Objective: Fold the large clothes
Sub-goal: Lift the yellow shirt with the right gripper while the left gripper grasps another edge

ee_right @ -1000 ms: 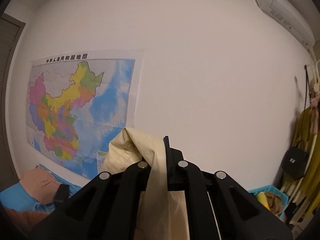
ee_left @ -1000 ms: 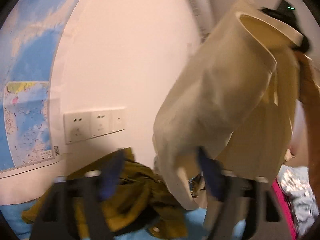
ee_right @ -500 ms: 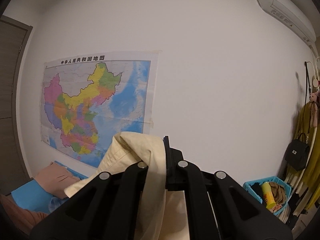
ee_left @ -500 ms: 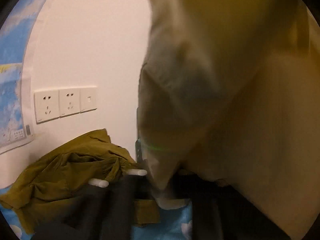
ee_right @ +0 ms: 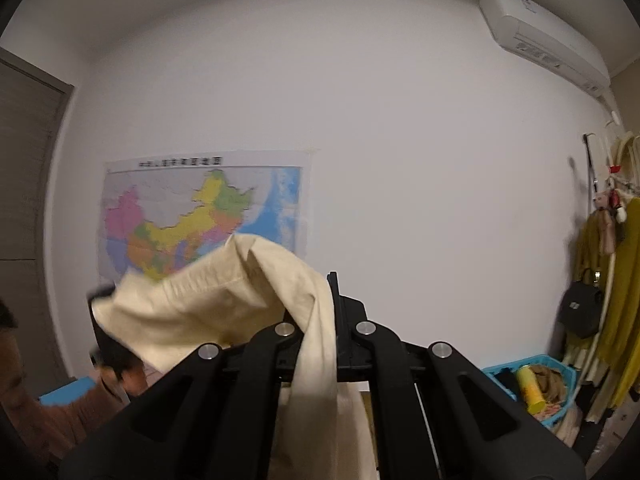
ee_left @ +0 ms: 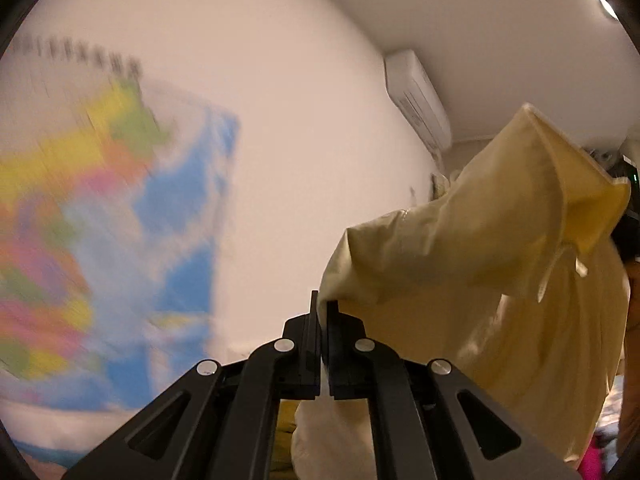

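Observation:
A large cream garment hangs in the air between both grippers. My left gripper is shut on one edge of it, and the cloth runs up and to the right toward the other gripper at the far right rim. In the right wrist view my right gripper is shut on another part of the cream garment, which drapes over the left finger and falls below. The cloth stretches left toward the blurred left gripper, held by a hand.
A coloured wall map hangs on the white wall, with an air conditioner high at the right. A blue basket of items, hanging clothes and a black bag stand at the right. A person's sleeve shows low left.
The left gripper went from open near the garment's lower edge to shut on it, then rose and swung up toward the map. The right gripper moved sideways, still holding the cloth.

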### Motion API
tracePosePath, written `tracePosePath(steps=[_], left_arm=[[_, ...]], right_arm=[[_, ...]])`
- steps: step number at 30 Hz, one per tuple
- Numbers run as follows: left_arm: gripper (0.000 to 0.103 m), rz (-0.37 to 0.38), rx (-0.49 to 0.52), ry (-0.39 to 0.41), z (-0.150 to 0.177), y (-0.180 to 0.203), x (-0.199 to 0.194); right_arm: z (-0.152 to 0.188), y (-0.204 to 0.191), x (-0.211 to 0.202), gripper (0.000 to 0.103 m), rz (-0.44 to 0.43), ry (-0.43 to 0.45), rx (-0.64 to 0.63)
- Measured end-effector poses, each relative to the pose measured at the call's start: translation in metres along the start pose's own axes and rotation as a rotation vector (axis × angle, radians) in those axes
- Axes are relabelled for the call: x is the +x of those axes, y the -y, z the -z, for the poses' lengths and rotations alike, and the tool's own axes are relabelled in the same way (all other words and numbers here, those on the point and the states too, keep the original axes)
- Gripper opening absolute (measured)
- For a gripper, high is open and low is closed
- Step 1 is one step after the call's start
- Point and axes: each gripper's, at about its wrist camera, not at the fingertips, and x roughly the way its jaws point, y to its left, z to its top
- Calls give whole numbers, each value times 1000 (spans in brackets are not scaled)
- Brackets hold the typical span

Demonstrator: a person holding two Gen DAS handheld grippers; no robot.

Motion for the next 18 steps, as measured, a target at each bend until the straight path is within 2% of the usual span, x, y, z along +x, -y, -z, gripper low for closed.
tracePosePath(steps=[4,8,10,11,12,14,16,18], left_arm=[[1,-144,97,21,-40,12,-67],[1,-357,236,47,-69,32,-134],[1,-473,301,25,-76,38,-152],[1,-519,322,4,-74,35,-148],[1,-566,342,-28,-73,33,-150],[1,-660,361,-139,-59,12,-135],[1,-718,340,-264,-40,-22,-110],[1,-786,305,-422,-3,-74,-72]], right_arm=[[10,-14,1,2,-105,-8,15],[16,-30,18,2,-258,-8,45],[21,-37,36,2,-319,-17,60],[27,-42,54,2,-361,-31,77],[32,-46,69,2,-385,-47,91],[52,-52,124,2,-451,-123,149],[79,-58,181,2,-463,-219,184],[119,-61,248,3,-481,-333,262]])
